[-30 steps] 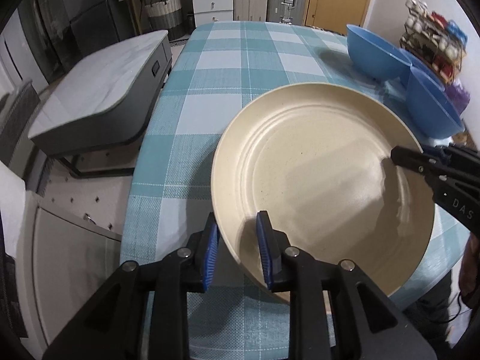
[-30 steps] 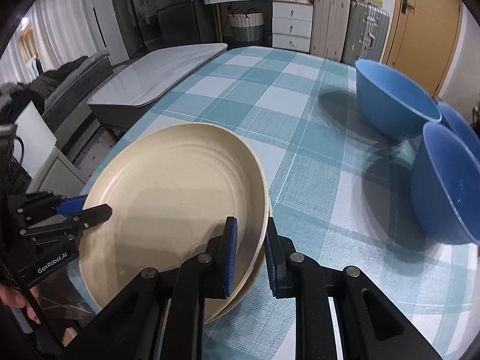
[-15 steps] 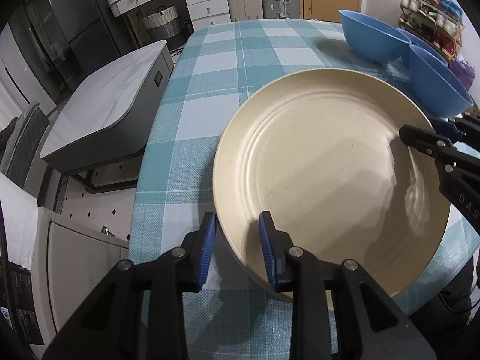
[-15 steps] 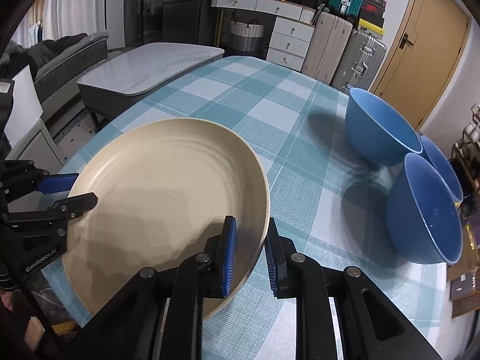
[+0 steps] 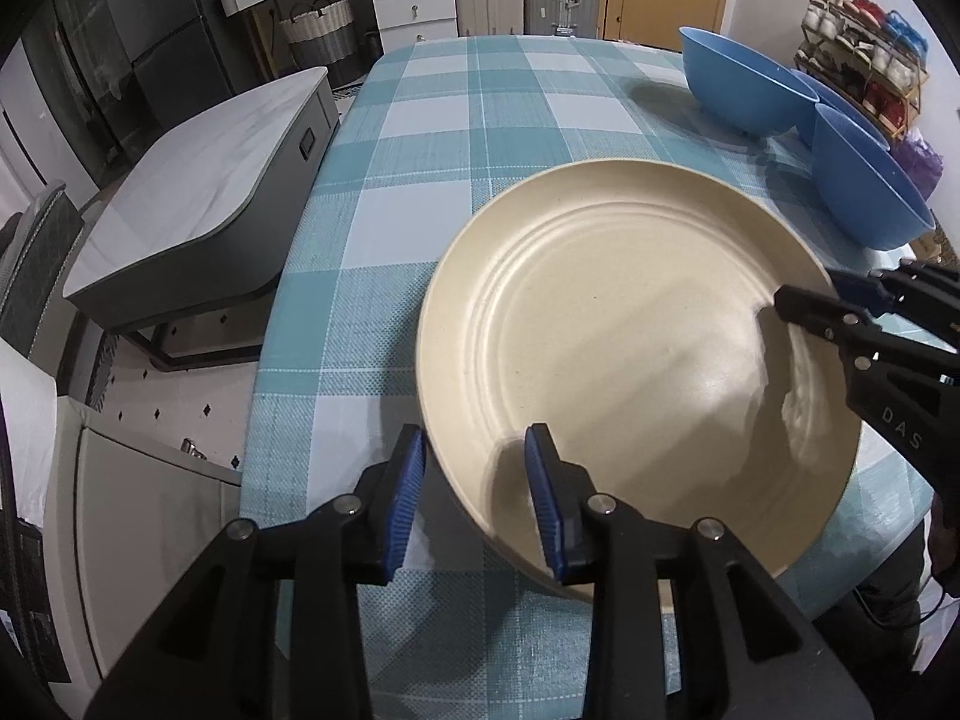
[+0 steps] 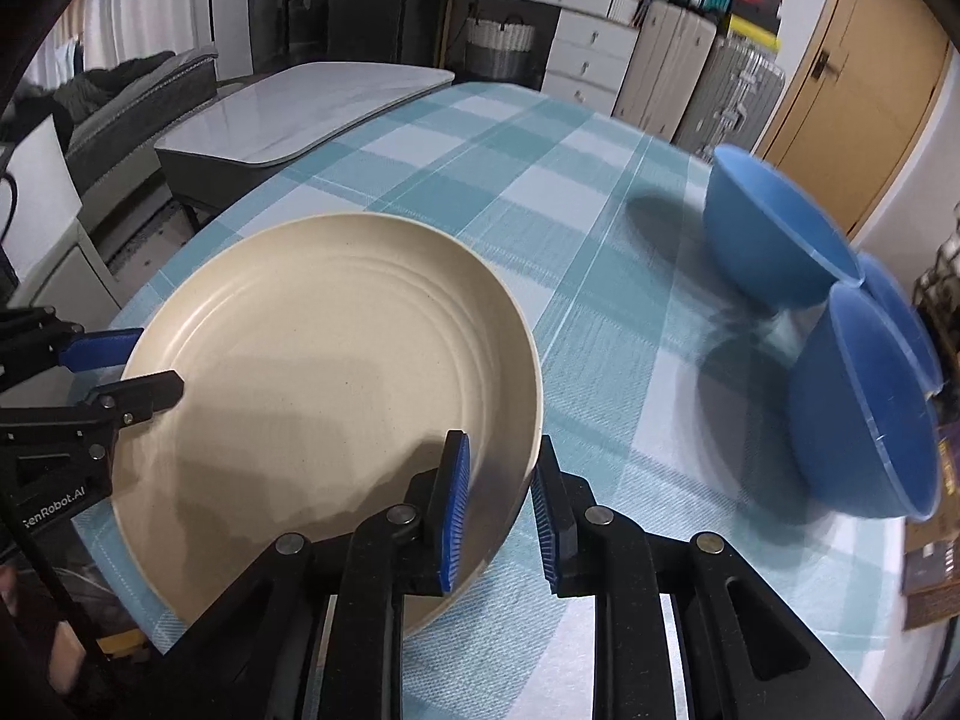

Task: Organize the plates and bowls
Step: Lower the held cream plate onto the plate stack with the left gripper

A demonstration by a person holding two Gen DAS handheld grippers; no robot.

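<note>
We've got the round cream plate (image 5: 630, 354) sitting on the teal checked tabletop (image 5: 480, 120) now. Our left claw (image 5: 474, 480) has just been opening, rim still between its pads but loose; the right claw (image 6: 498, 498) stays pinched on the opposite rim. Placement's basically done, the blue plastic bowls (image 6: 852, 408) come next.

We're seeing the plate (image 5: 630, 348) sitting on the table (image 5: 480, 120) at its near edge, bowls (image 5: 744, 90) clustering far right behind it.

Checked teal tablecloth (image 5: 480, 120), grey low table (image 5: 198, 204), white drawers (image 5: 414, 0), wooden door (image 6: 852, 96)
</note>
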